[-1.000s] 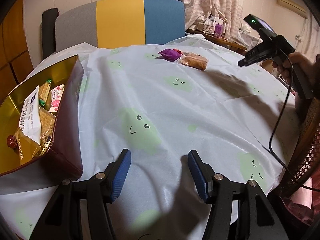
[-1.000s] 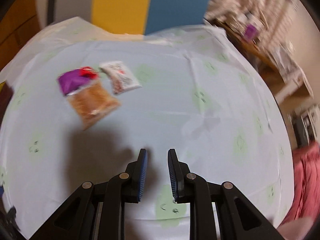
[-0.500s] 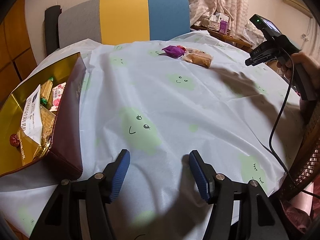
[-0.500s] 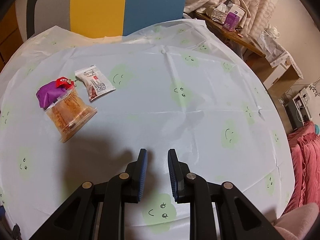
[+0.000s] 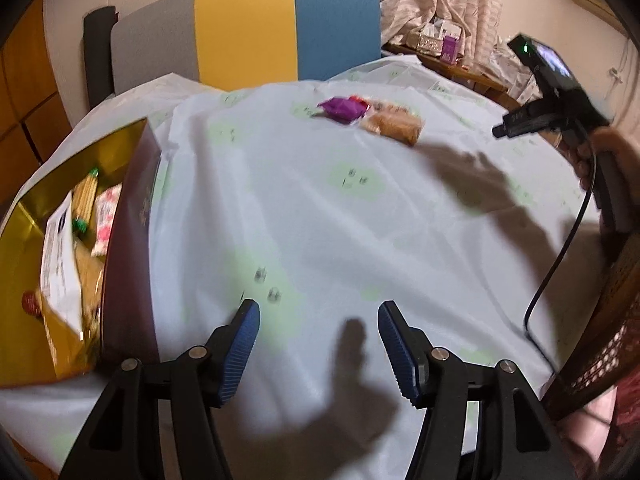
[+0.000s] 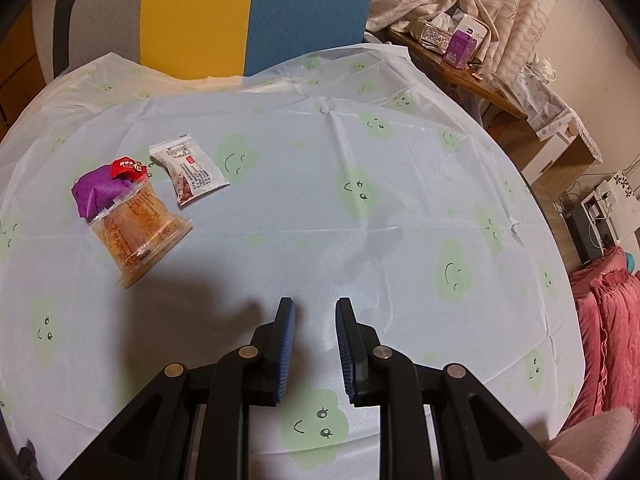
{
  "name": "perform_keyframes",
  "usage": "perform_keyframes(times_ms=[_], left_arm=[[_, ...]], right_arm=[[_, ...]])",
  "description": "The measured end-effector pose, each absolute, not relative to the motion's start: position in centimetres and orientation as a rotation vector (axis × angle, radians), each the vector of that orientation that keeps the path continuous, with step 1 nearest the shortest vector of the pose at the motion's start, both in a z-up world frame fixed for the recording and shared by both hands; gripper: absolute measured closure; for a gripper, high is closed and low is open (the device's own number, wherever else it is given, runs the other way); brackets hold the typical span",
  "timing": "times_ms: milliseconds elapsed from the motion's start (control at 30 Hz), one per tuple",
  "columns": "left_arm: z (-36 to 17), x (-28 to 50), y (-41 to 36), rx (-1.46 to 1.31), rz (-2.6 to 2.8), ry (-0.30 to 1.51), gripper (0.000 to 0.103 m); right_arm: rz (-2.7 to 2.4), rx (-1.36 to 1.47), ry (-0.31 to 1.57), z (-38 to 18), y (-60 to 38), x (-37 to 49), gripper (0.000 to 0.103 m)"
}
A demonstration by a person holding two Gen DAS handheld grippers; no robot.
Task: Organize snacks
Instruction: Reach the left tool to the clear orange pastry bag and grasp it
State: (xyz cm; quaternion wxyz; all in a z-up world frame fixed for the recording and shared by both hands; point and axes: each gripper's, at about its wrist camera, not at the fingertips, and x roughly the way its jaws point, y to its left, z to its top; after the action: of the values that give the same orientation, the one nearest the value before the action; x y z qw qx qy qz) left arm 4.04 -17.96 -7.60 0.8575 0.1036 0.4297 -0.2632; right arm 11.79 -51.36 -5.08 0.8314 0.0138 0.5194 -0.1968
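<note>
Several snacks lie in a cluster on the far left of the round table: a purple packet (image 6: 98,192), a small red candy (image 6: 128,168), a white packet (image 6: 192,174) and a clear packet of orange biscuits (image 6: 140,232). My right gripper (image 6: 315,308) hovers to their right over bare cloth, its jaws a narrow gap apart with nothing between them. My left gripper (image 5: 318,316) stands open and empty over the near part of the table. To its left sits a gold box (image 5: 132,216) holding several snacks. The purple packet (image 5: 342,108) and biscuits (image 5: 394,124) lie far ahead.
A pale cloth with green smiley clouds (image 6: 360,192) covers the table. A grey, yellow and blue chair back (image 5: 248,28) stands behind it. A hand (image 5: 616,152) holds the right gripper's handle, its black cable (image 5: 560,264) trailing down. A cluttered side table (image 6: 460,52) stands at the back right.
The left wrist view has shifted slightly and is now blurred; its jaws stay equally wide. In the right wrist view the snacks slid left and down, and the blur has gone.
</note>
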Motion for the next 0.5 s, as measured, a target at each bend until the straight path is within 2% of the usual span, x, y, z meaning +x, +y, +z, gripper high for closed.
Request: perform_keyframes(times_ms=[133,233,367,500], left_arm=[[-6.0,6.2,-19.7,0.183,-0.575,0.906,0.041],[-4.9,8.3,-21.2,0.131,-0.597,0.922,0.046],[-4.0,11.3,-23.7,0.058,-0.621,0.965,0.057],[-4.1,13.9,-26.7,0.018,-0.622,1.005,0.057]], right_arm=[[-0.432,0.04,1.094,-4.8,-51.7,11.7,0.082],[-0.437,0.054,1.084,-4.6,-52.0,11.7,0.082],[-0.446,0.072,1.083,-4.5,-52.3,11.7,0.082],[-0.45,0.088,1.08,-4.4,-52.7,11.6,0.082]])
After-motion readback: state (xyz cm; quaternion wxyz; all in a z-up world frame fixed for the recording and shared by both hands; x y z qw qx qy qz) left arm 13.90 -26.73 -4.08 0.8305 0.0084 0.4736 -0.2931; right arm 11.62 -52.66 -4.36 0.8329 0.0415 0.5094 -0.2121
